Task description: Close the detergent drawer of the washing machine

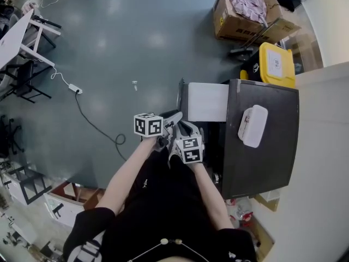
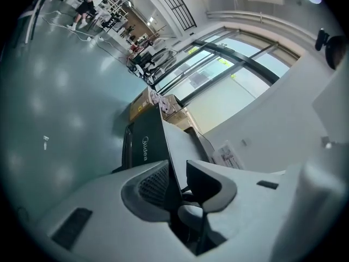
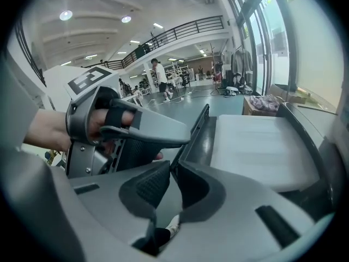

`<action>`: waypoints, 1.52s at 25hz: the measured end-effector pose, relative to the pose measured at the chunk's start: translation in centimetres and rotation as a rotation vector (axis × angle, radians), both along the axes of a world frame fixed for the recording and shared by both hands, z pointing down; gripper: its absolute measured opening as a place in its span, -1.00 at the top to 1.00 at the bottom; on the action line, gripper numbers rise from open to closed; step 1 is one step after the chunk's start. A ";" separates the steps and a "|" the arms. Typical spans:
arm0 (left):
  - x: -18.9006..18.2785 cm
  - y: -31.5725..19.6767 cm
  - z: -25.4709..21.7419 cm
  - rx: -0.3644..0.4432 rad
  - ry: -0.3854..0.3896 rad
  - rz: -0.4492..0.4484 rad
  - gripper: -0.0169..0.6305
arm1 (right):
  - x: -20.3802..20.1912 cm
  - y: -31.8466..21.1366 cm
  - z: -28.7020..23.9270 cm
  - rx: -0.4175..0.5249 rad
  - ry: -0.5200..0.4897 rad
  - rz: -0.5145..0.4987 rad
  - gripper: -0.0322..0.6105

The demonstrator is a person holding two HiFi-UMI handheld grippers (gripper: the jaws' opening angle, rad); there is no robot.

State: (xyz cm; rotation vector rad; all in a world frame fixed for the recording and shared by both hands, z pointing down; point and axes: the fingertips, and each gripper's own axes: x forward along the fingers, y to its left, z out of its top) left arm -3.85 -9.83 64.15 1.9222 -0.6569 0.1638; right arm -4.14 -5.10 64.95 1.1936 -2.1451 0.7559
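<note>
Nearest us: left gripper and right gripper, held side by side at the outer end of the detergent drawer.

Left gripper: jaws partly closed, and the dark front panel stands edge-on between them, lying against the ribbed pad. We read this as a pinch on the panel edge.

Right gripper: jaws narrower, the same panel's edge running into the slit between them. We judge this a grip too, lower on the panel.

Drawer position: pulled well out of the washing machine. The pale tray is fully exposed and the panel faces the open floor. Not yet closed.

Handling, our judgement:
- Rigid moulded plastic, light, carried on slides, so it should travel with little force.
- The panel is thin and glossy, so a pinch on its edge is likely to slip. It may also twist the drawer rather than drive it.
- The better hold is flat on the panel's outer face near its middle, pushed straight along the tray's length.
- An off-centre push risks cocking the tray in its slot and binding it.

Farther: a white box rests on the machine's dark top, clear of the drawer. Beyond stand a yellow-lidded bin and cardboard boxes.
</note>
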 end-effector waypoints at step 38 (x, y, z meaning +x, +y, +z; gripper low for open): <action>3.9 -0.2 -1.7 0.022 -0.015 0.138 0.66 | 4.1 -0.1 -2.0 0.032 -0.029 0.158 0.77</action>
